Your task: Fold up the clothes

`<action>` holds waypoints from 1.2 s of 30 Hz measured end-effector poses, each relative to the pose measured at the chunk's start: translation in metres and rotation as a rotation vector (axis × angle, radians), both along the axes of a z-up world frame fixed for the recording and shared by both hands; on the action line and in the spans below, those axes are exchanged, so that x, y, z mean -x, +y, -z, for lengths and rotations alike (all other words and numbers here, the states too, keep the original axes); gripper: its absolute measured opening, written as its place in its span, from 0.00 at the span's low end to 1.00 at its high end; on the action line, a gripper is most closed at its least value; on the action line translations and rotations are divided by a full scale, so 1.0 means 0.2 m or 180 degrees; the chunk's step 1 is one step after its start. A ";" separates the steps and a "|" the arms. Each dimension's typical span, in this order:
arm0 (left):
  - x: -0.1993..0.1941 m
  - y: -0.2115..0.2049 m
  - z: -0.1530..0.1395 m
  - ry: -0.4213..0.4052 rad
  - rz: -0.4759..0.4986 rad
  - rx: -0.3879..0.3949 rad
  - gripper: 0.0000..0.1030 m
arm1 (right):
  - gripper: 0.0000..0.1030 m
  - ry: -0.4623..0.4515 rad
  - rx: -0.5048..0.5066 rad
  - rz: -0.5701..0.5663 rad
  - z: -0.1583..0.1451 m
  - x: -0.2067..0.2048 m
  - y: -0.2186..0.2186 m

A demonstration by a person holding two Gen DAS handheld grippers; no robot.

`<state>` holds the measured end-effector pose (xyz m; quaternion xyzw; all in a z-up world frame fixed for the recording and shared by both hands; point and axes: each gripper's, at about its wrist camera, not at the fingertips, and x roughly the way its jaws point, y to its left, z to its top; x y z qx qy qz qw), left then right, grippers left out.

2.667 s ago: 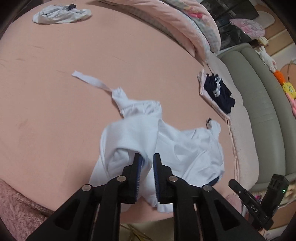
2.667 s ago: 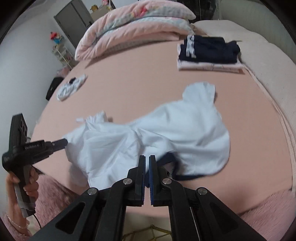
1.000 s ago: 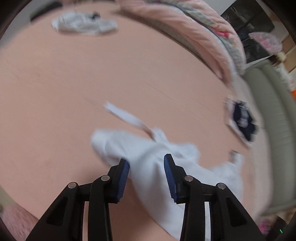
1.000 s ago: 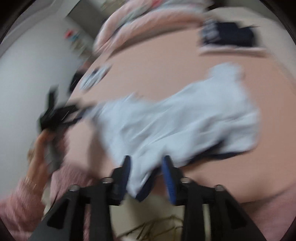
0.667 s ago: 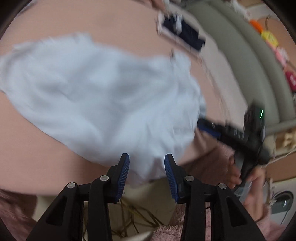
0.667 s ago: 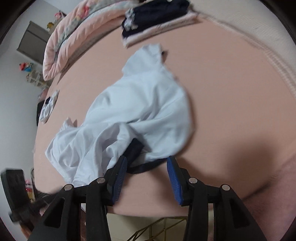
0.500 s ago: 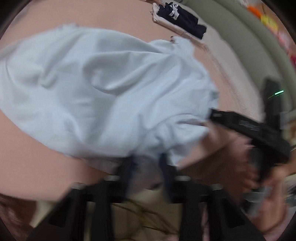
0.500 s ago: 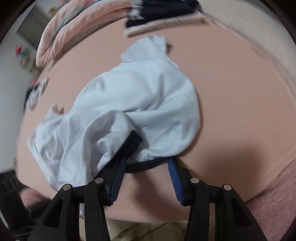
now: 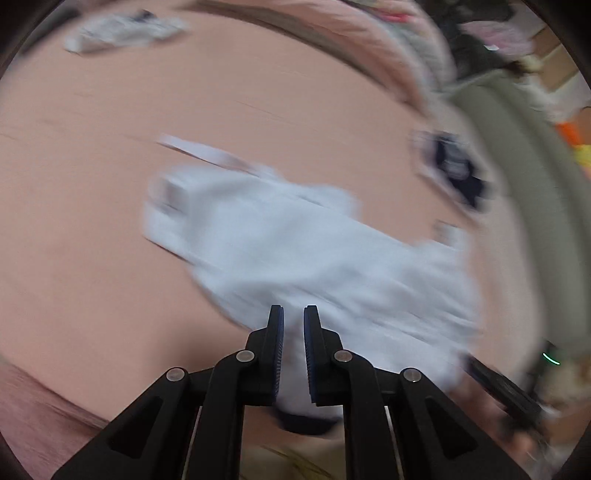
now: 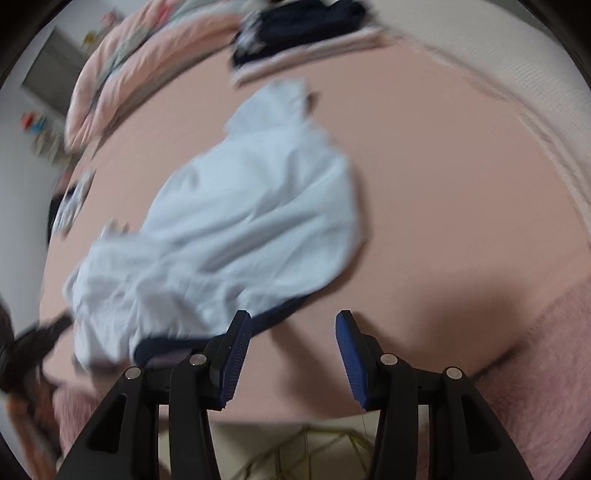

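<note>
Left gripper (image 9: 293, 317) has its jaws pinched on the near edge of the white garment (image 9: 314, 251), cloth bunched between the blue pads. The garment sprawls rumpled across the pink bed (image 10: 443, 177), its dark-trimmed hem nearest. Right gripper (image 10: 293, 354) hovers at that hem with jaws spread wide, holding nothing. A folded dark stack (image 10: 295, 33) sits far back.

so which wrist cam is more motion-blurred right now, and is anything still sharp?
Left wrist: heavy smear across the white garment and pink bed; only the left gripper is crisp. Right wrist: milder blur, garment folds still readable; right gripper sharp, and it casts a soft shadow on the bed.
</note>
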<state>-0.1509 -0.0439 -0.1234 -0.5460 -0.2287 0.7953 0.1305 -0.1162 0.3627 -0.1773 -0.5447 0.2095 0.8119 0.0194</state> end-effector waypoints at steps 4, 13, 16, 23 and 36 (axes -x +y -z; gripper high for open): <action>-0.07 0.27 0.07 -0.0194 0.0555 -0.0491 0.17 | 0.46 0.0008 -0.0081 0.0324 0.02 0.04 0.12; 0.02 0.62 0.31 -0.0610 0.0382 -0.1050 0.50 | 0.64 0.0033 0.0155 -0.0334 0.07 0.10 -0.09; -0.01 0.65 0.30 -0.0550 0.0438 -0.0768 0.42 | 0.10 0.0058 0.0205 -0.0312 0.09 0.09 -0.11; -0.04 0.50 0.16 -0.0159 0.0205 -0.0467 0.06 | 0.04 0.0430 0.0296 -0.0391 -0.08 0.04 -0.11; -0.29 0.16 0.12 -0.0412 0.0193 -0.0391 0.19 | 0.05 0.0262 0.0742 -0.2267 -0.24 0.30 -0.89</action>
